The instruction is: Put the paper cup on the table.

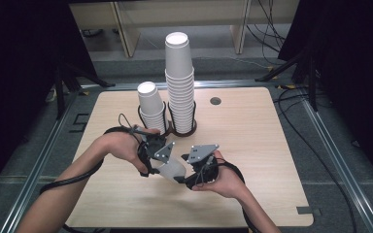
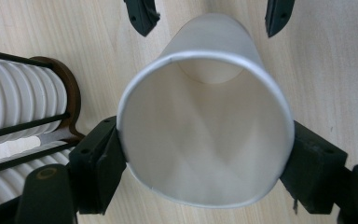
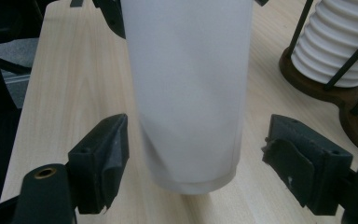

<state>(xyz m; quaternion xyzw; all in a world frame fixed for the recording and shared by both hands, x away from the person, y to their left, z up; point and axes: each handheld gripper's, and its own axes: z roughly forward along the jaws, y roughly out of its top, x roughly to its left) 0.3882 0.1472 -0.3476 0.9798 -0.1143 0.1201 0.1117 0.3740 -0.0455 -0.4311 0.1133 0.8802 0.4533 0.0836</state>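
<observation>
Jaws: left gripper (image 2: 205, 154) clamped on paper cup (image 2: 205, 135) rim — right gripper (image 3: 193, 163) apart, flanking cup base, gaps both sides.

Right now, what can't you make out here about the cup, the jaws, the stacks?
- High view: the cup is mostly covered by both grippers' grey plates; grip contact is hidden there.
- Left gripper view: the cup's own wall blocks its outer base.
- Right gripper view: the cup's rim end is cut off by the top edge, so the left gripper's grip on it is out of frame.
- Both gripper views: the cup stacks in the holder are cropped; cup count unreadable.
</observation>
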